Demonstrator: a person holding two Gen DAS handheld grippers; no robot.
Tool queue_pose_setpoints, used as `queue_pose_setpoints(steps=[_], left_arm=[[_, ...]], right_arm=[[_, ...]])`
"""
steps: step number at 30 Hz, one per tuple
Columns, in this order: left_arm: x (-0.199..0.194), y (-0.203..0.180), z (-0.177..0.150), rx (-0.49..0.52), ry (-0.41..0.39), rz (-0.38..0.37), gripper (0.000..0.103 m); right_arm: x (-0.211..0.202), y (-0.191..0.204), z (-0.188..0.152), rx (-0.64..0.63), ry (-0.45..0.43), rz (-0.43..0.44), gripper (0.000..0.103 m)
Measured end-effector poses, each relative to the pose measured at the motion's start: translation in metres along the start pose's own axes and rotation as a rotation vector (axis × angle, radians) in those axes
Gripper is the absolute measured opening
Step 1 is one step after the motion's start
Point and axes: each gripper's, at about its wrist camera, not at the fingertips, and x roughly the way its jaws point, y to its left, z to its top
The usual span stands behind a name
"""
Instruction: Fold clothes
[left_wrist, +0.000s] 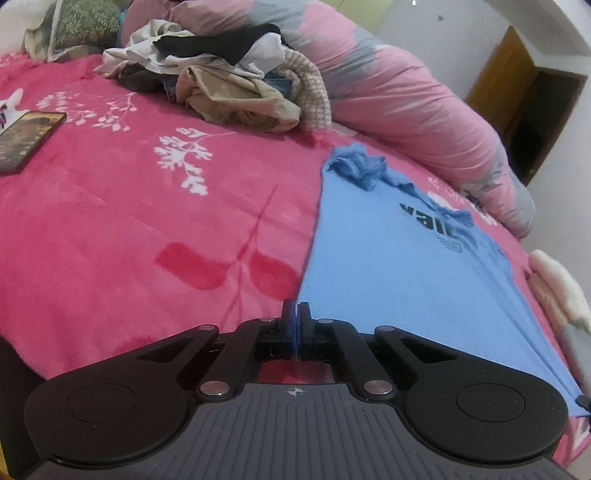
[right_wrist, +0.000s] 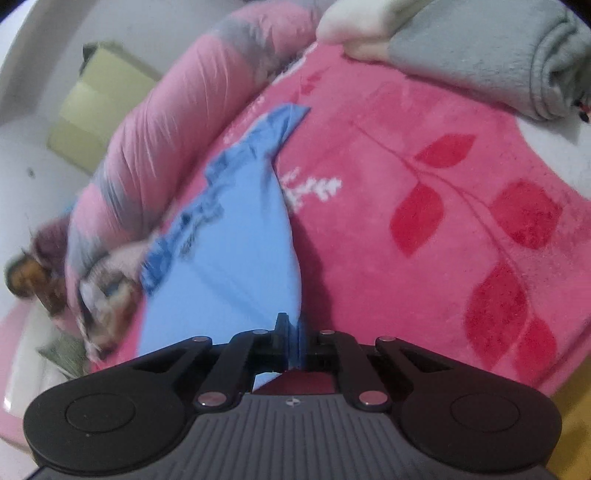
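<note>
A light blue T-shirt (left_wrist: 399, 258) with dark lettering lies spread on the pink floral blanket (left_wrist: 129, 206). My left gripper (left_wrist: 295, 314) is shut on the shirt's near hem corner, blue cloth pinched between its jaws. In the right wrist view the same shirt (right_wrist: 236, 251) stretches away from my right gripper (right_wrist: 291, 328), which is shut on another edge of it and holds it slightly lifted, casting a shadow on the blanket (right_wrist: 424, 155). The far end of the shirt is bunched and wrinkled.
A heap of unfolded clothes (left_wrist: 221, 70) sits at the back of the bed. A phone (left_wrist: 26, 140) lies at the left. A rolled pink-grey quilt (left_wrist: 406, 96) runs along the far side. Folded grey and cream blankets (right_wrist: 480, 48) lie at the right.
</note>
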Motion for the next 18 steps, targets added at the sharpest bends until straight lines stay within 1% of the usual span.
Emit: queue_pose_setpoints(steps=[2,3,5,6,9,11,12,14,16,18], left_arm=[[-0.012,-0.003,0.001,0.033,-0.037,-0.008,0.0],[-0.016,-0.005,0.0,0.046,-0.046,-0.007,0.0],[-0.02,-0.006,-0.003,0.048,-0.046,-0.002,0.0],[-0.022,-0.006,-0.004,0.044,-0.043,-0.002,0.0],[-0.036,-0.008,-0.004,0.04,-0.054,-0.013,0.0],[-0.05,-0.013,-0.005,0.07,-0.077,-0.014,0.0],[-0.054,-0.014,-0.007,0.087,-0.08,-0.008,0.0],[-0.055,-0.014,-0.015,0.104,-0.065,0.01,0.0],[-0.049,-0.007,-0.02,0.082,-0.031,0.026,0.0],[-0.046,-0.002,-0.021,0.058,-0.01,0.028,0.0]], right_arm=[[-0.008,0.007,0.003,-0.03,-0.034,0.003,0.005],[-0.007,0.008,0.003,-0.04,-0.033,-0.008,0.005],[0.002,0.0,0.003,-0.04,0.005,-0.055,0.005],[0.004,-0.004,0.004,-0.031,0.018,-0.062,0.005],[0.003,-0.009,0.007,0.002,0.024,-0.04,0.005],[-0.005,-0.003,0.008,-0.029,0.008,-0.02,0.005],[-0.005,-0.001,0.007,-0.047,0.012,-0.029,0.005],[0.001,-0.003,0.004,-0.061,0.045,-0.063,0.005],[0.009,-0.01,0.001,-0.044,0.082,-0.092,0.005],[0.007,-0.008,0.001,-0.049,0.079,-0.096,0.005]])
